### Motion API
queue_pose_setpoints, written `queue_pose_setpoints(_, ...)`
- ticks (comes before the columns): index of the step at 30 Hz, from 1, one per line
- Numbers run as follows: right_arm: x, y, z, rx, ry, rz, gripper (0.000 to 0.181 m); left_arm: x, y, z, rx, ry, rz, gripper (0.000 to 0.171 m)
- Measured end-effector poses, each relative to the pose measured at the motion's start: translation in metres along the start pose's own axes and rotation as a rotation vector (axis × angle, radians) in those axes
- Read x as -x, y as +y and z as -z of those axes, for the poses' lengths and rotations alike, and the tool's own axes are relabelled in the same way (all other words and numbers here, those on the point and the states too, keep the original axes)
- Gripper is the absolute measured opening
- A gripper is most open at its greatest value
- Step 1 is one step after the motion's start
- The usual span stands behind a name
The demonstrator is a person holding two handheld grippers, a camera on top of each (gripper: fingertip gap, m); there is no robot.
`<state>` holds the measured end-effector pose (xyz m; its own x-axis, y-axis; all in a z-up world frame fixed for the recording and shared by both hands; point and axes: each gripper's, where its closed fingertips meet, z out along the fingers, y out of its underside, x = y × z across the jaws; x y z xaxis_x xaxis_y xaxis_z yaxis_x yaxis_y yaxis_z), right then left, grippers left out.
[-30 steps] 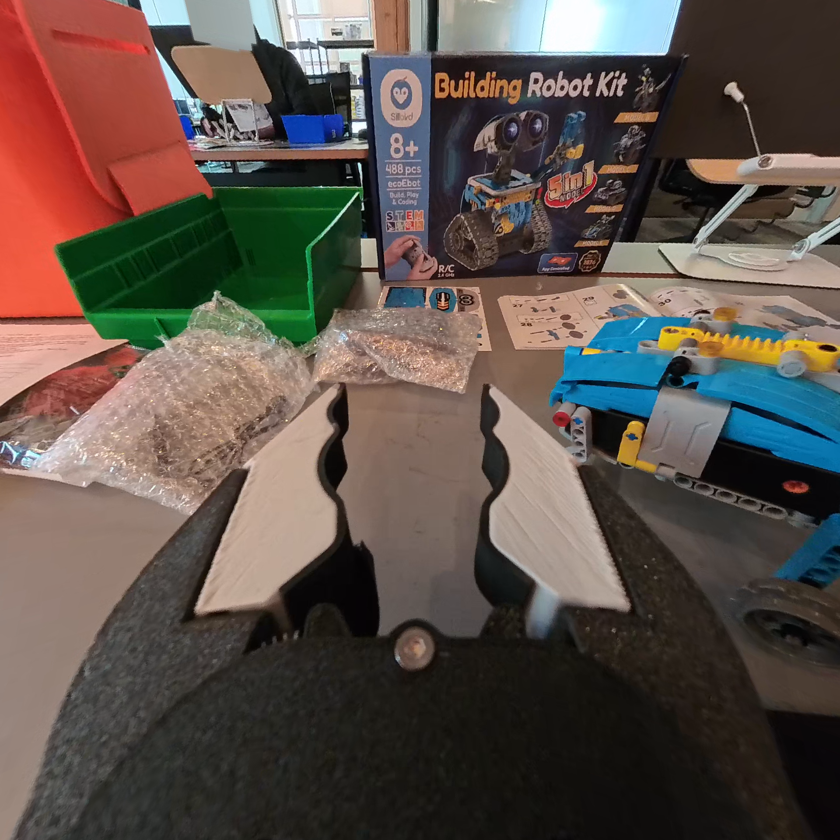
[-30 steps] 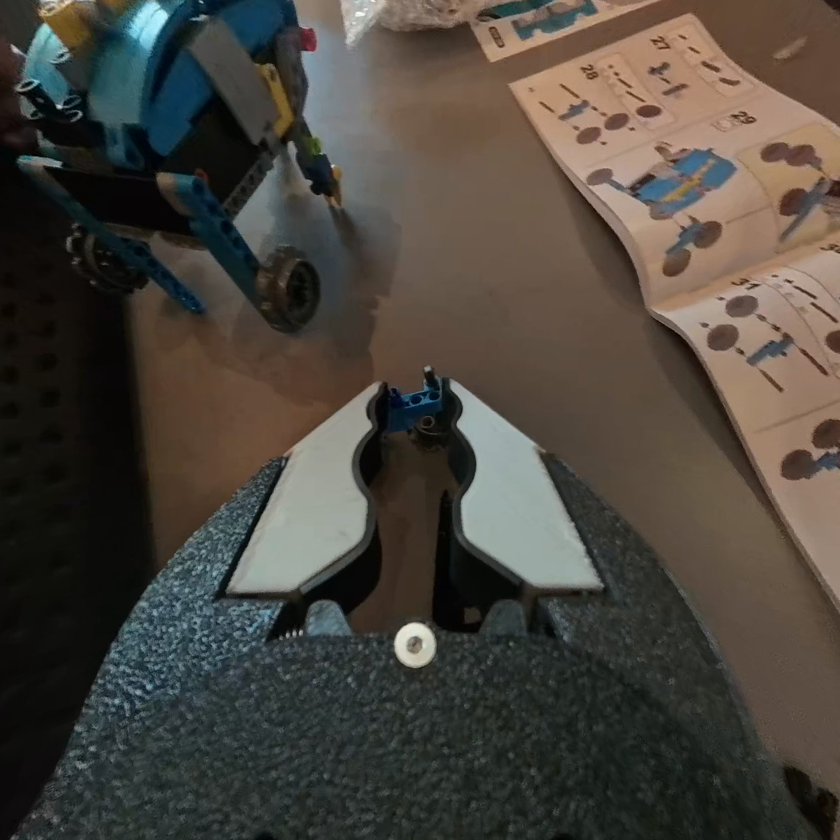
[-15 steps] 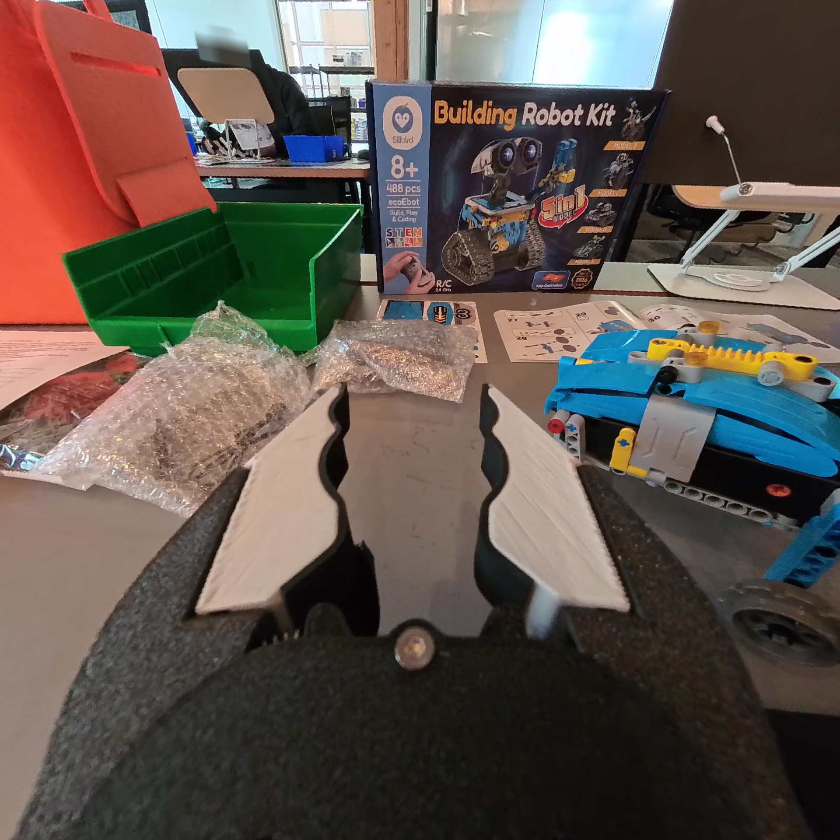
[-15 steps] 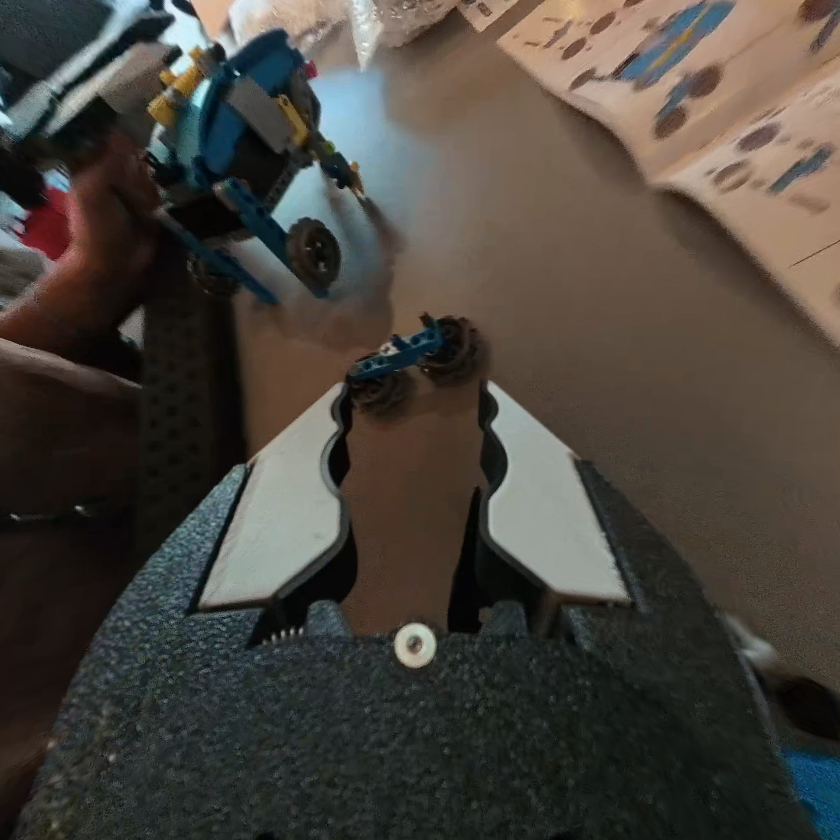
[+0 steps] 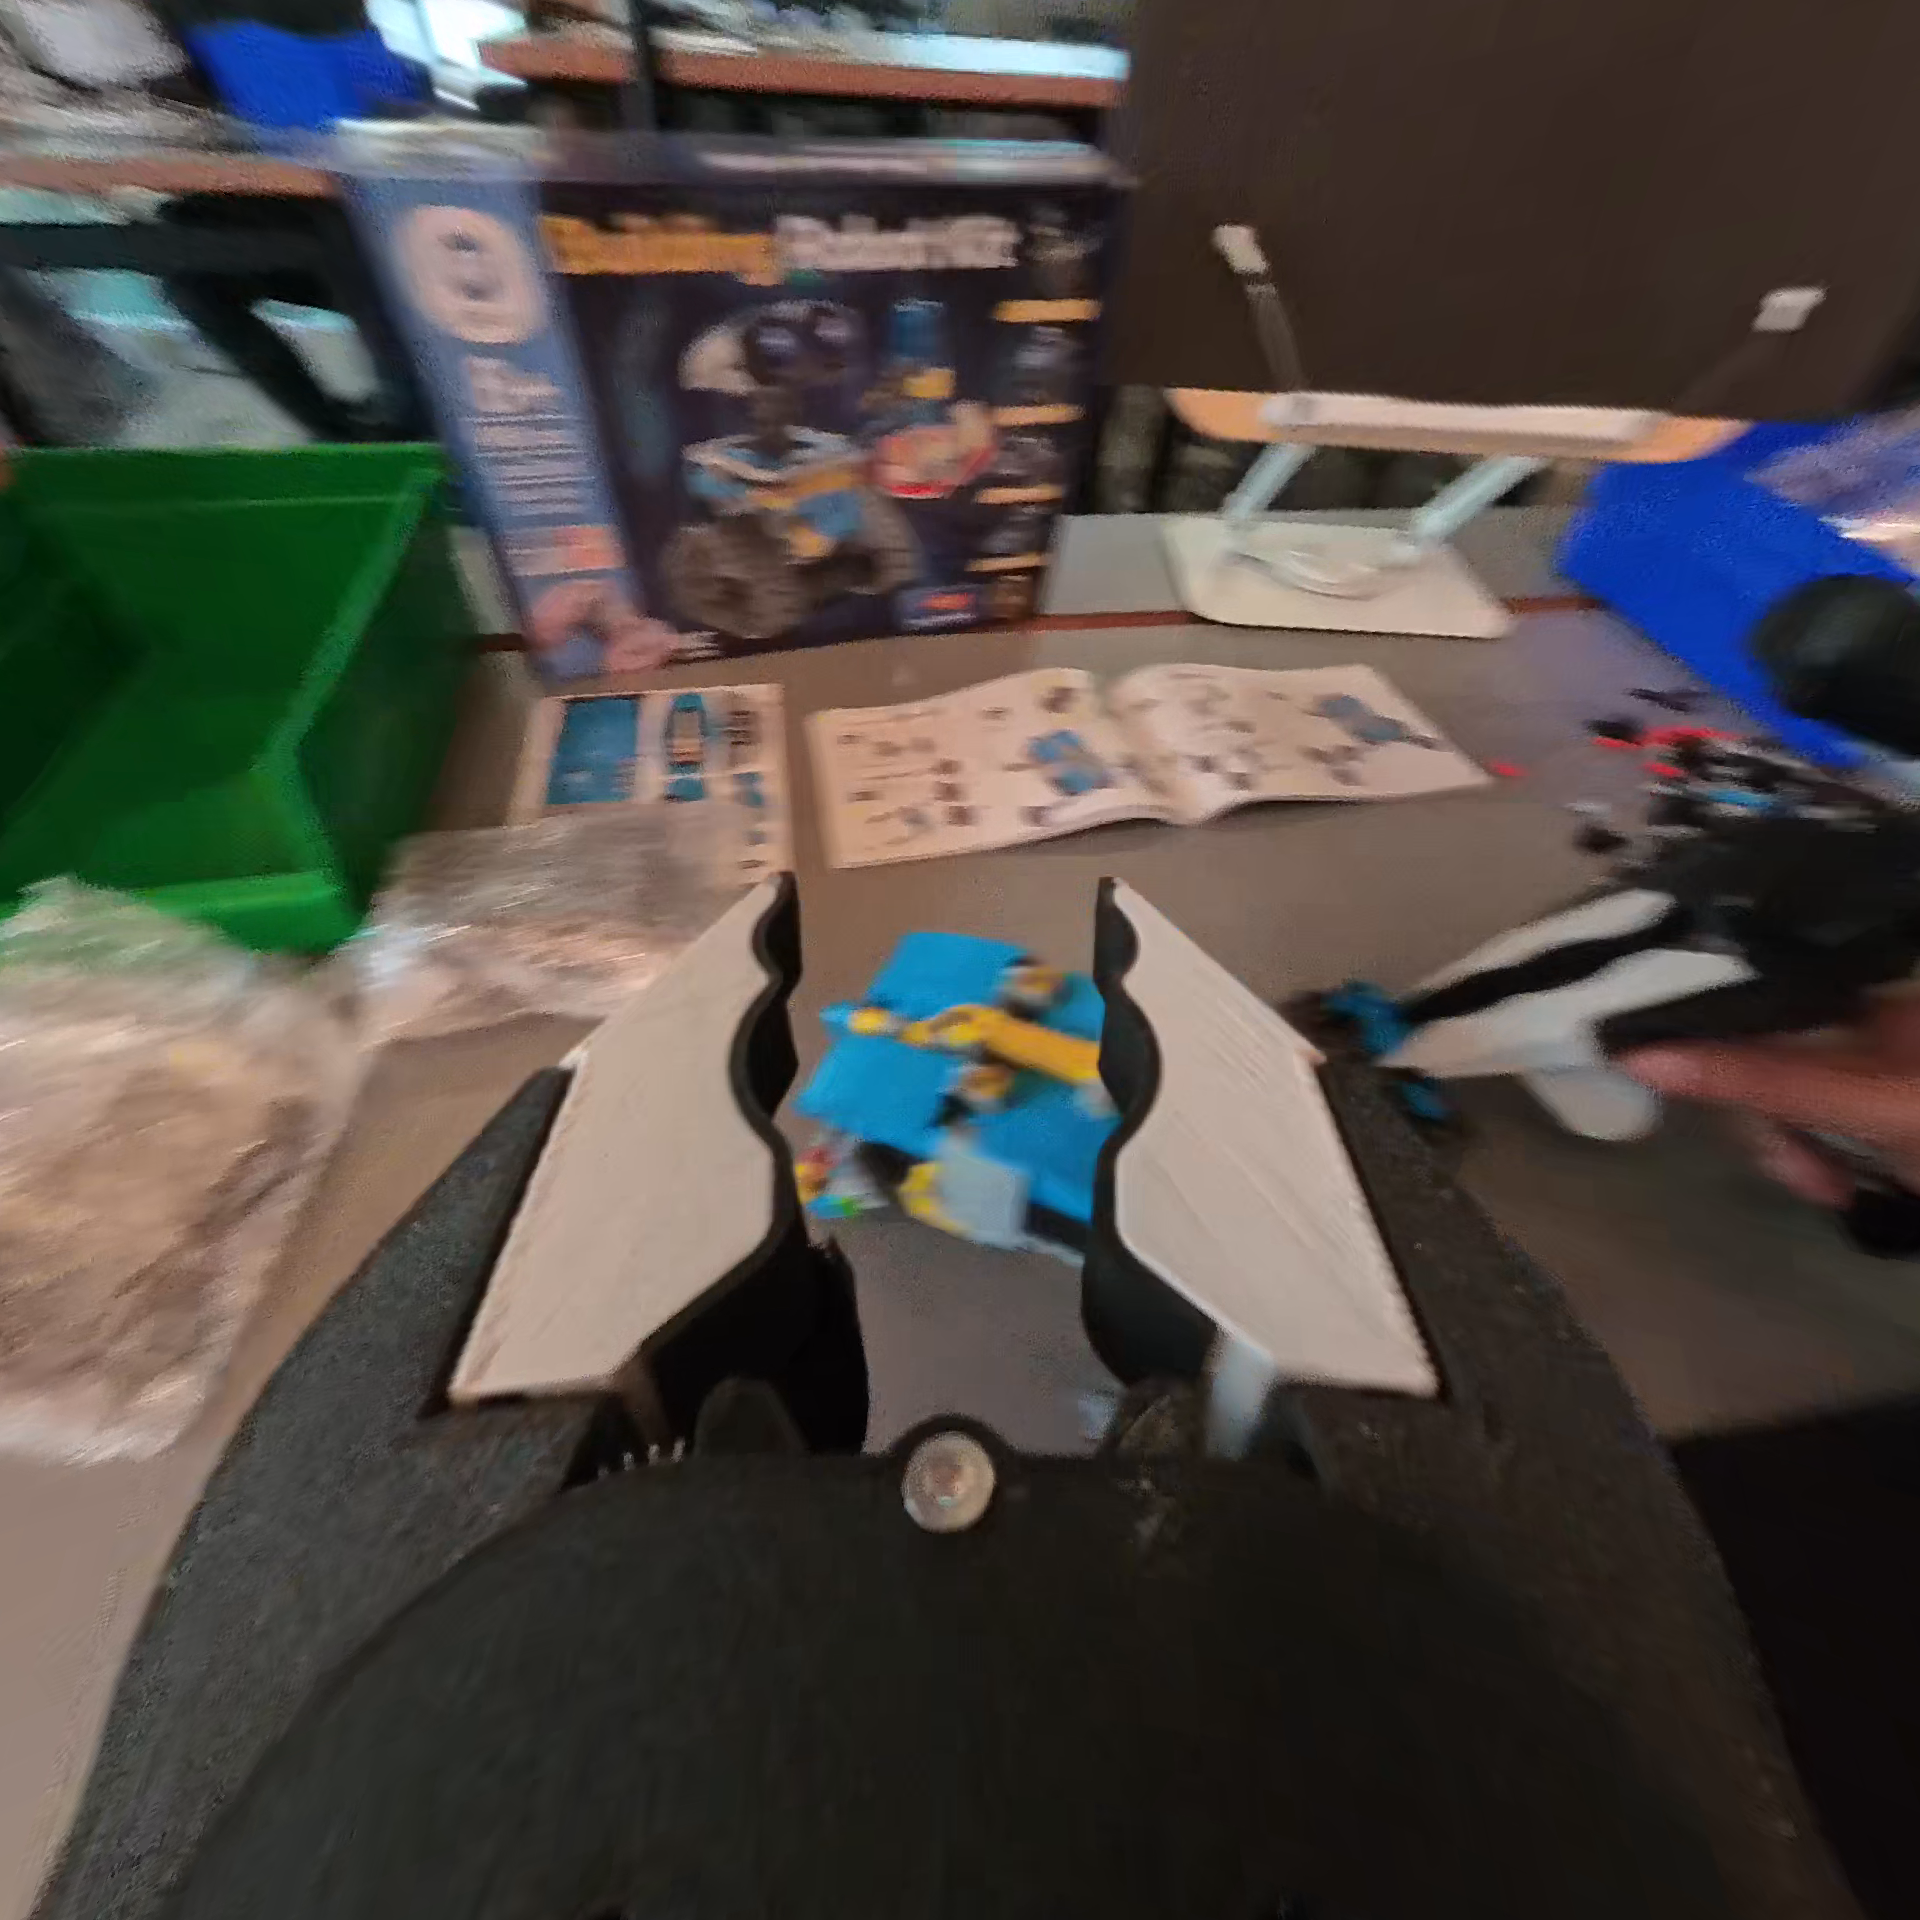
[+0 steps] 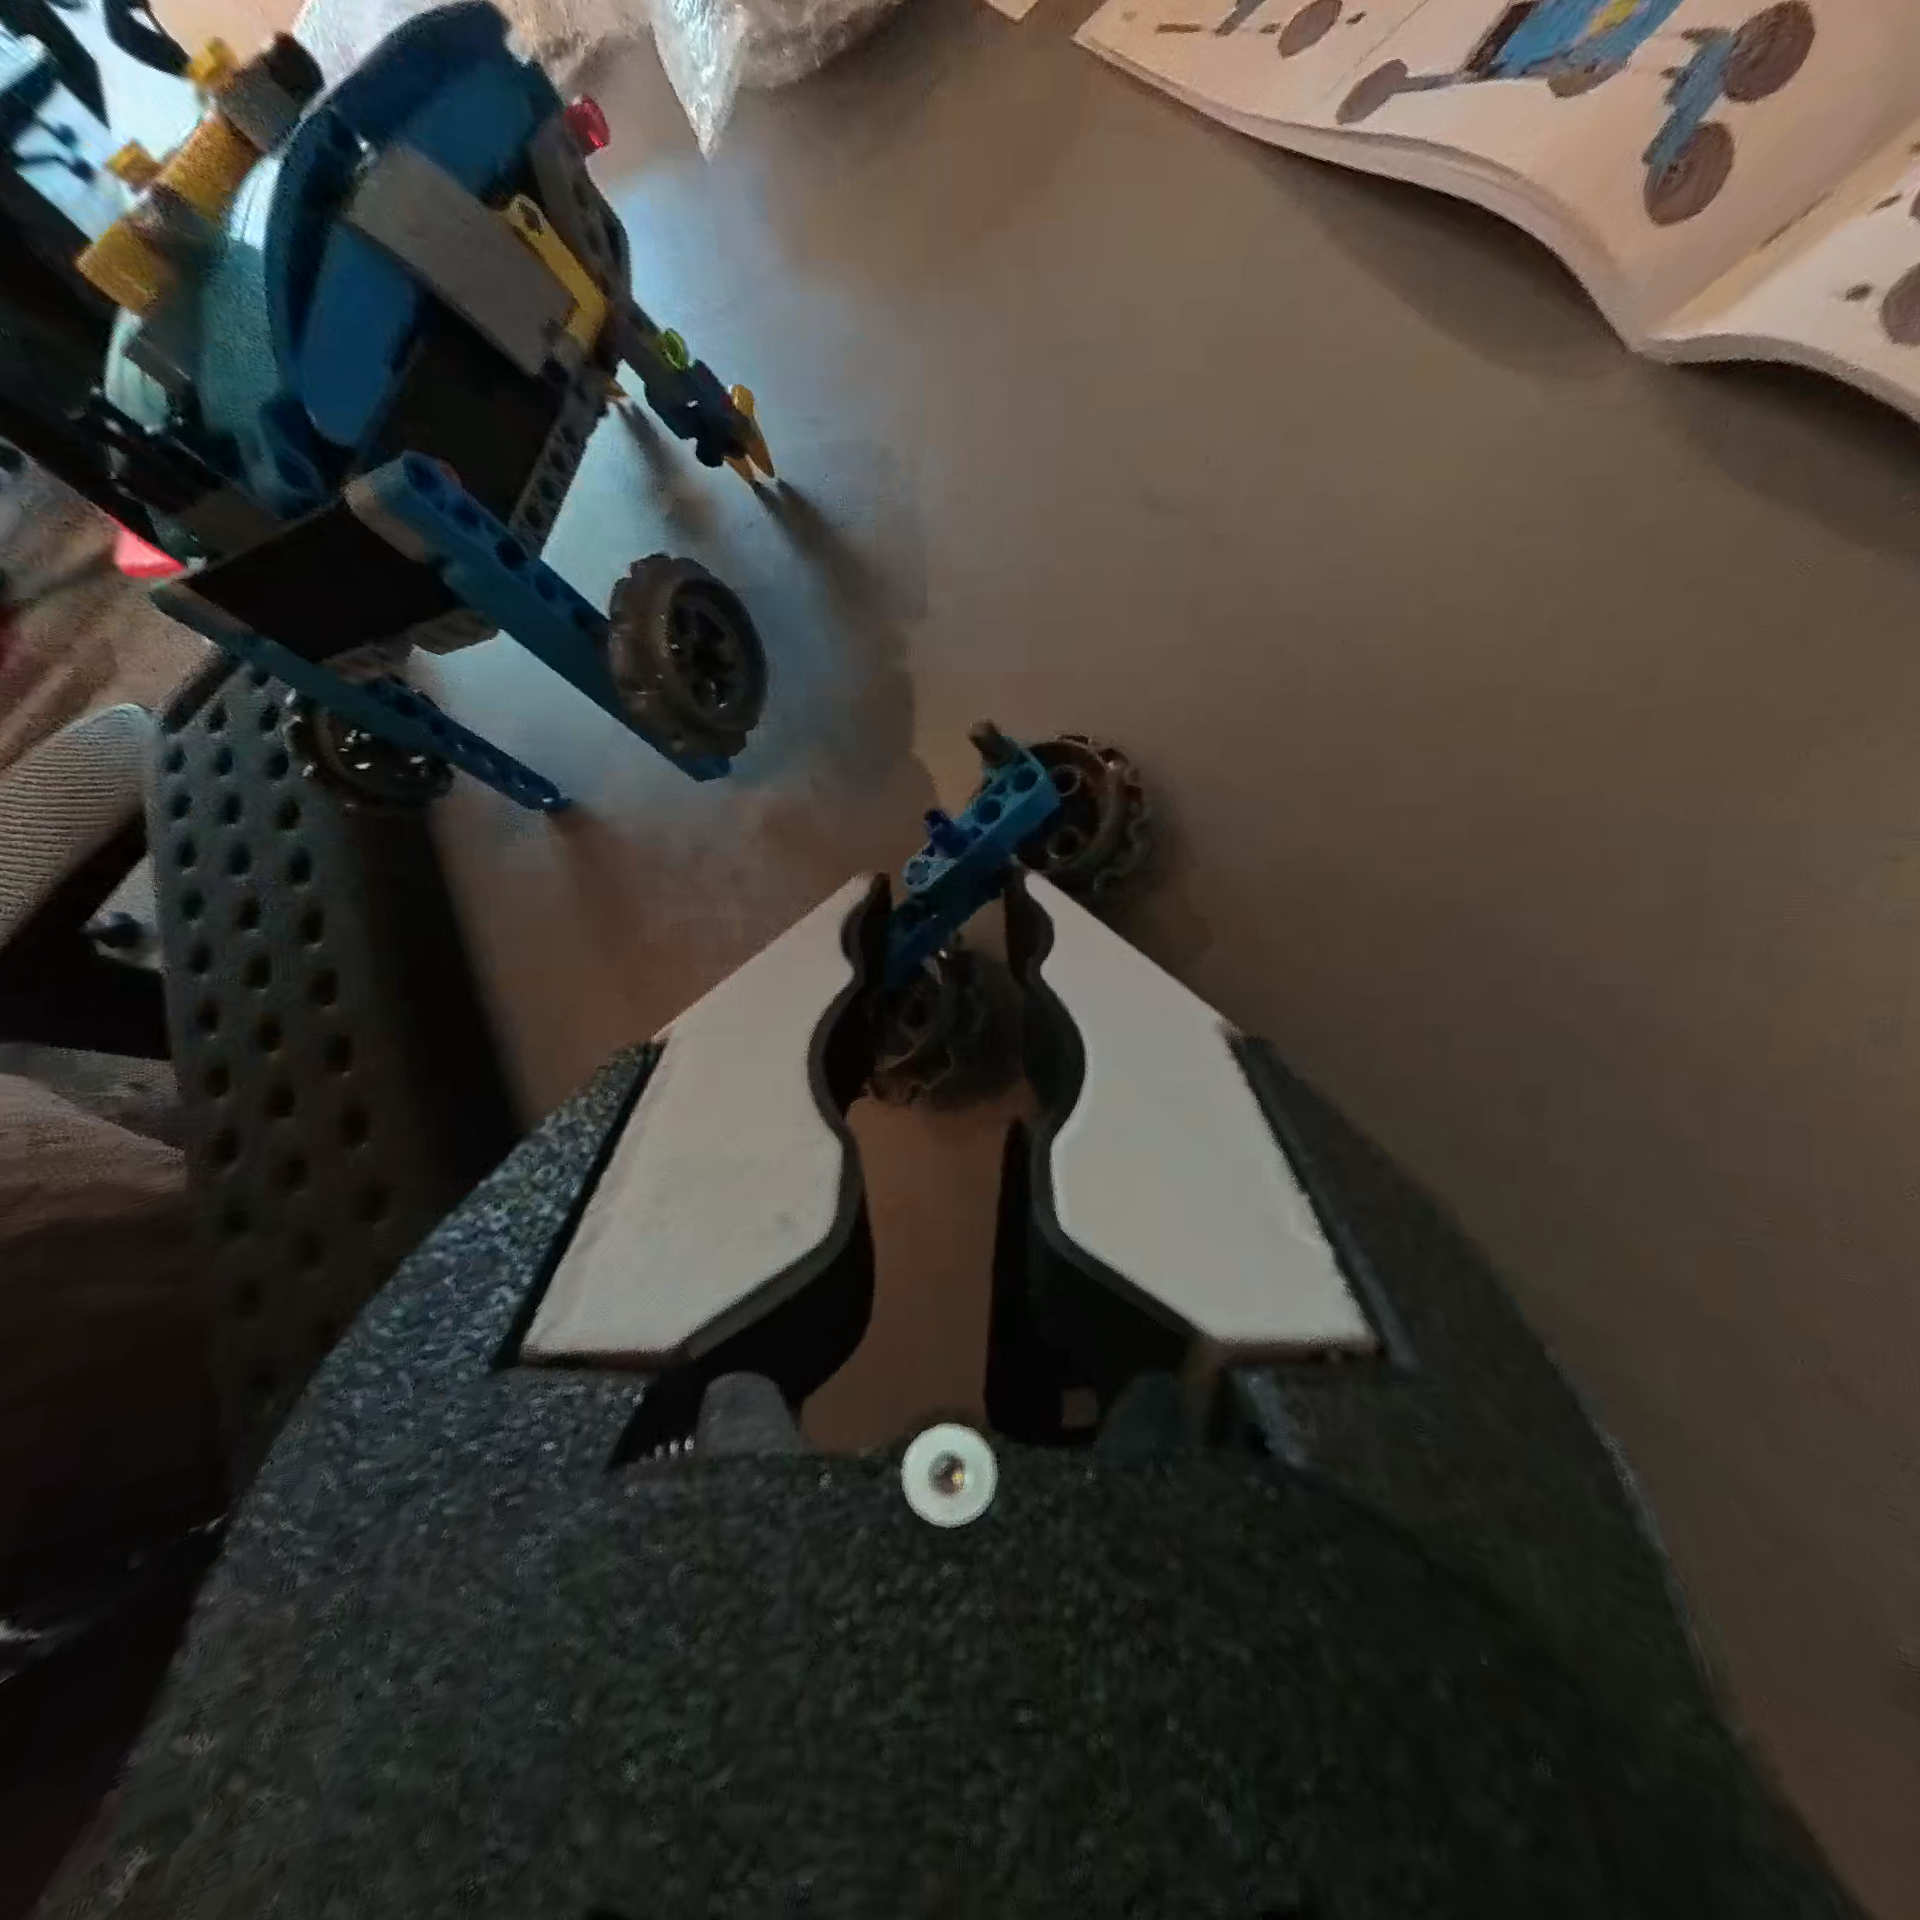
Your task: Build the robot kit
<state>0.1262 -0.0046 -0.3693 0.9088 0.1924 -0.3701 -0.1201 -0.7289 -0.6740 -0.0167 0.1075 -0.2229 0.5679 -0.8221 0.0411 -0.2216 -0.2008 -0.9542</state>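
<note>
In the blurred left wrist view, my left gripper (image 5: 945, 904) is open and empty, above the table. The blue and yellow brick-built robot model (image 5: 956, 1081) shows between its fingers, lower down on the table. My right gripper (image 6: 945, 904) is shut on a small blue beam with two black wheels (image 6: 977, 852). One wheel sits between its fingers and the other sticks out past the right fingertip, low over the table. The model (image 6: 416, 343) is to its upper left, a black wheel (image 6: 686, 655) nearest. My right gripper also shows in the left wrist view (image 5: 1392, 1029).
A robot kit box (image 5: 810, 395) stands at the back with a green bin (image 5: 208, 665) to its left. Bubble-wrap bags (image 5: 156, 1143) lie left. An open instruction booklet (image 5: 1122, 758) (image 6: 1558, 156) lies beyond the model. A blue bin (image 5: 1714, 561) and loose small parts (image 5: 1714, 769) are right. Left tips to right tips: about 25 centimetres.
My right gripper opened and let the wheeled beam down on the table, then closed on it again. My left gripper swung right and higher; the model now sits between its fingers.
</note>
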Motion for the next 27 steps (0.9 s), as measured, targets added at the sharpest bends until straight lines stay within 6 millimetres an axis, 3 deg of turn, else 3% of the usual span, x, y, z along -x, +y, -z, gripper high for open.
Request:
queue_pose_setpoints(2,0.002,-0.001,0.000,0.002,0.018,0.042,0.020,-0.040,-0.008,-0.003,0.037,0.146,0.029,0.057)
queue_pose_setpoints(6,-0.002,-0.004,0.013,-0.044,0.115,0.150,0.019,-0.096,-0.012,0.001,0.067,0.364,0.208,0.056)
queue_pose_setpoints(9,0.001,-0.027,0.037,-0.159,0.228,0.300,0.019,-0.134,-0.004,0.007,0.124,0.532,0.362,0.056)
queue_pose_setpoints(12,0.024,-0.055,0.067,-0.318,0.362,0.532,0.019,-0.161,0.009,0.007,0.183,0.632,0.471,0.056)
queue_pose_setpoints(15,0.062,-0.069,0.086,-0.451,0.421,0.727,0.018,-0.174,0.013,0.004,0.192,0.656,0.487,0.056)
queue_pose_setpoints(19,0.094,-0.067,0.087,-0.492,0.440,0.872,0.018,-0.177,0.006,0.003,0.146,0.654,0.491,0.053)
queue_pose_setpoints(21,0.102,-0.065,0.086,-0.490,0.455,0.920,0.019,-0.177,0.002,0.005,0.130,0.670,0.521,0.050)
queue_pose_setpoints(24,0.105,-0.064,0.085,-0.467,0.536,1.014,0.019,-0.179,0.006,0.007,0.151,0.686,0.516,0.025)
queue_pose_setpoints(27,0.107,-0.064,0.086,-0.471,0.600,1.082,0.019,-0.178,0.006,0.009,0.143,0.703,0.552,0.014)
